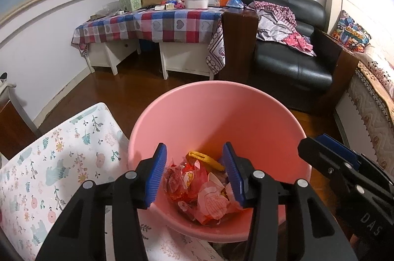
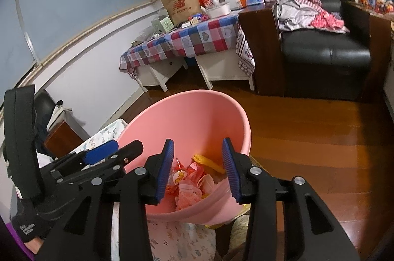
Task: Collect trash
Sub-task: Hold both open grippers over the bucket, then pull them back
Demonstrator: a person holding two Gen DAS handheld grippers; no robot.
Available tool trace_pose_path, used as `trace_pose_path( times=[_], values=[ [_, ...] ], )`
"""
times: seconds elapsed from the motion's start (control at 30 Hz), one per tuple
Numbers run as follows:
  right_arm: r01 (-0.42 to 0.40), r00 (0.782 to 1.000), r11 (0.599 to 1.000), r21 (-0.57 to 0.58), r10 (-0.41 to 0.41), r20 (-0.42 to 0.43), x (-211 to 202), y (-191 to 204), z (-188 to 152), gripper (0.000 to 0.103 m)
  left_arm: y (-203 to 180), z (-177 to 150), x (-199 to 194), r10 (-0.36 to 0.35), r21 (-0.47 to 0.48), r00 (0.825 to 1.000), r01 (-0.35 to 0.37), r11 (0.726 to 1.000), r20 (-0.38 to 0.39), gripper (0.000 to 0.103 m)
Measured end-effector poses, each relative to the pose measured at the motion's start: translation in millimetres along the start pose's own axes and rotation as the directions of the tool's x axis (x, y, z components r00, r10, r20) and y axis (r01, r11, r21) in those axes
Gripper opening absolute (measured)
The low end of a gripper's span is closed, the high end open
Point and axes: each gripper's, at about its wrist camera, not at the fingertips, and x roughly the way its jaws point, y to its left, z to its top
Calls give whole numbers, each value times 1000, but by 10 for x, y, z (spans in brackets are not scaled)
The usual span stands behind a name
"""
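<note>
Overhead, both claws (empty) above bin (image 1: 221,113)

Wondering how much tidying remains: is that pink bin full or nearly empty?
Mostly empty: the pink bin holds only a low heap of wrappers at its bottom, bare walls above.

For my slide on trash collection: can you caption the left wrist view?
Left gripper open and empty above a pink bin holding crumpled wrappers.
</note>
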Motion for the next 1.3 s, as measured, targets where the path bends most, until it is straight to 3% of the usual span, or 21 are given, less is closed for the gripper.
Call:
trace_pose_path(
  times=[0.27,0.53,1.3],
  values=[
    [31,999,998,-47,-30,25,-94,95,-15,41,30,-3,-151,-9,-13,1000,10,1000,20,47],
    [27,999,998,-63,-25,35,-174,187,-53,41,55,13,-355,-17,-28,998,18,999,61,55],
    [35,996,988,-153,-23,84,-444,587,-88,42,308,-46,-944,-41,-104,988,57,993,149,55]
  ],
)
